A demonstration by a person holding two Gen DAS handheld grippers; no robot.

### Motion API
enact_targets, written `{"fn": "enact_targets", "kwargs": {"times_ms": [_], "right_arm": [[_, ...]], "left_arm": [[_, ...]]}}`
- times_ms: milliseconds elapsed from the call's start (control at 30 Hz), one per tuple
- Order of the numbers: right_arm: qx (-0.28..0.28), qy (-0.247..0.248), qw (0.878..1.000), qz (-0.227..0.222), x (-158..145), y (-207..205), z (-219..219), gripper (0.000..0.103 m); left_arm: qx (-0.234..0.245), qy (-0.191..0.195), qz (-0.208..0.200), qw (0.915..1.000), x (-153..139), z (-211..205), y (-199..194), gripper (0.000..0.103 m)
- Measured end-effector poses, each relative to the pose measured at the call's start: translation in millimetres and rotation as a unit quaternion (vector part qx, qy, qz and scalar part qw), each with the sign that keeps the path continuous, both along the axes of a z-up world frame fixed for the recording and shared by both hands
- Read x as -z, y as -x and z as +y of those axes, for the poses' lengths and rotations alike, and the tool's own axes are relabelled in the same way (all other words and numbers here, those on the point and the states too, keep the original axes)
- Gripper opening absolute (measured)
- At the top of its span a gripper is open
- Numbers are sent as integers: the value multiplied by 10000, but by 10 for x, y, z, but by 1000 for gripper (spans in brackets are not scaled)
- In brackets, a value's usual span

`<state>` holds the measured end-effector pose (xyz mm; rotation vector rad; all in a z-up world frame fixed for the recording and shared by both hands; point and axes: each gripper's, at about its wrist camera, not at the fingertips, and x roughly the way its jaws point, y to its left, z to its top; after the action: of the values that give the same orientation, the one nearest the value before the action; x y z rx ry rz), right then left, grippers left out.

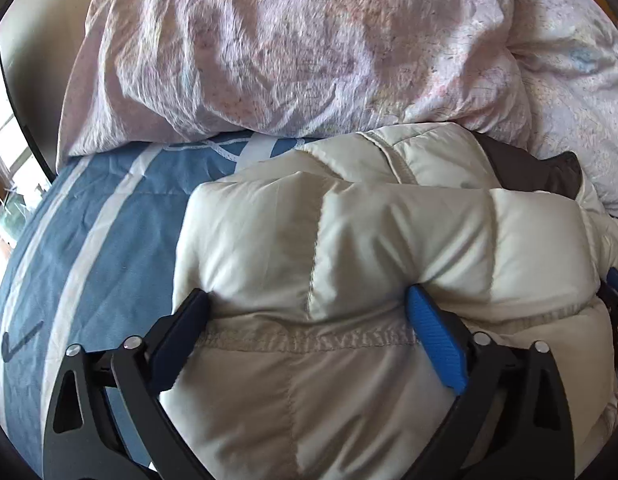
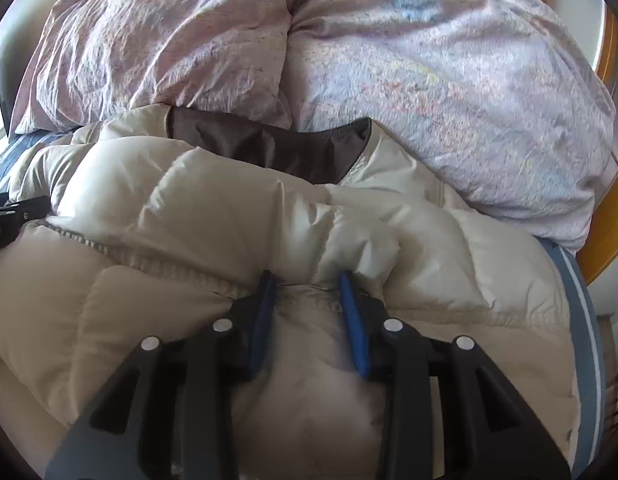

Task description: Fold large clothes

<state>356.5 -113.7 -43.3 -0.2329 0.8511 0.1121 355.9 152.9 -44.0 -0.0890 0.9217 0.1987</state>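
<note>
The cream puffer jacket (image 1: 349, 240) lies folded on the striped blue bedsheet (image 1: 89, 240); the left gripper (image 1: 309, 304) straddles its folded edge, jaws wide; the right gripper (image 2: 309, 280) pinches a puffy fold; press both down evenly, squeezing air out.

Soft daylight, fisheye-warped, dark-vignetted edges

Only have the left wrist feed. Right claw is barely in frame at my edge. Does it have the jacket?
Observer: Yes. The right claw is pinched on a raised fold of the cream jacket, just past a stitched seam.
Operator: What's beyond the jacket on that side?
Observer: A strip of blue sheet, then a wooden bed frame.
</note>
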Motion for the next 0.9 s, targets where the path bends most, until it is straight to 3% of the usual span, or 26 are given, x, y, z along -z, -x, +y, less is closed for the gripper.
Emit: {"fn": "enact_targets", "kwargs": {"times_ms": [133, 233, 333, 467, 567, 700, 800, 900], "right_arm": [[-185, -780, 9967, -88, -323, 285, -98, 36], [-434, -651, 9969, -78, -356, 405, 22, 37], [-491, -10, 9983, 324, -40, 381, 193, 38], [-538, 411, 9976, 156, 75, 431, 296, 38], [-462, -43, 9985, 305, -49, 380, 178, 38], [-43, -639, 9979, -20, -271, 272, -89, 42], [115, -472, 9973, 548, -46, 19, -100, 42], [82, -270, 9983, 501, 97, -42, -20, 42]], "left_arm": [[295, 249, -398, 9985, -271, -40, 374, 92], [563, 341, -486, 9966, -330, -143, 518, 92], [736, 203, -246, 9968, -220, -279, 496, 92], [749, -16, -82, 9972, -2, -343, 427, 93], [705, 99, -127, 9974, -91, -305, 474, 92], [527, 418, -293, 9973, -209, -113, 568, 92], [425, 418, -233, 9980, -188, -44, 547, 92], [458, 183, -156, 9987, -98, -113, 509, 92]]}}
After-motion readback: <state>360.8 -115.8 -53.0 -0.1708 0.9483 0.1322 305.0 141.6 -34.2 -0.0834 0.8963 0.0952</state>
